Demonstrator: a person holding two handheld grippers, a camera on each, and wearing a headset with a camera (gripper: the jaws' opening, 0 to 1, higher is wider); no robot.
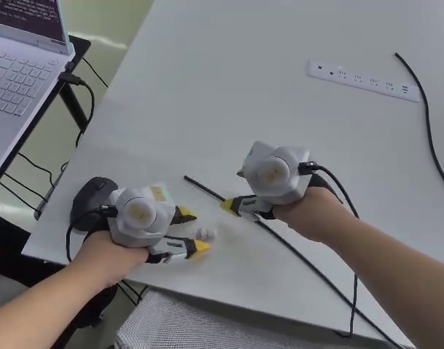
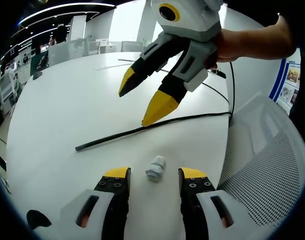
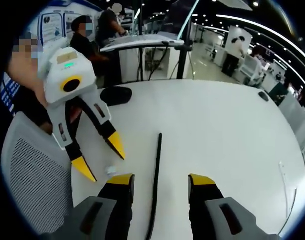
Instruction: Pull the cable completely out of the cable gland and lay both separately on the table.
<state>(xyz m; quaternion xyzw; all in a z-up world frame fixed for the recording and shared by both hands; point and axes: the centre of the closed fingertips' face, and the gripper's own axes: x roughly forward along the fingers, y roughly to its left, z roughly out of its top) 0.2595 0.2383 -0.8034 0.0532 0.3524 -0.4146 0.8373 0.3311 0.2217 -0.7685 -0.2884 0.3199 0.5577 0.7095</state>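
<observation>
Nearest to us, a grey mesh chair back (image 1: 171, 323) sits just below the near edge of the white bench (image 1: 229, 94). Above that edge, we hold a claw in each hand.

The left claw (image 1: 193, 230) is on the left, close to the bench edge. Its two yellow-tipped jaws are spread apart, released and grasping nothing. The small white cable gland (image 1: 205, 234) lies on the bench between those jaws, near their tips. In the left gripper view we see it sitting free in the gap, touching neither jaw.

The right claw (image 1: 233, 207) is just beyond and to the right, pointing toward the left one. Its jaws are also spread and released.

The black cable (image 1: 204, 187) lies flat on the bench, apart from the gland. In the right gripper view we see it run straight forward through the gap between the right claw's jaws, with neither jaw clenched on it. One end rests just past the right claw. The other way, the cable passes under our right hand (image 1: 316, 211) and off the near edge of the bench.

Beside our left hand (image 1: 105, 254) sits a black mouse (image 1: 91, 198). Farther off, a white power strip (image 1: 362, 80) lies at the far right, with another black cord (image 1: 428, 123) curving near it. At the far left, an open laptop (image 1: 18, 73) stands beside the bench.
</observation>
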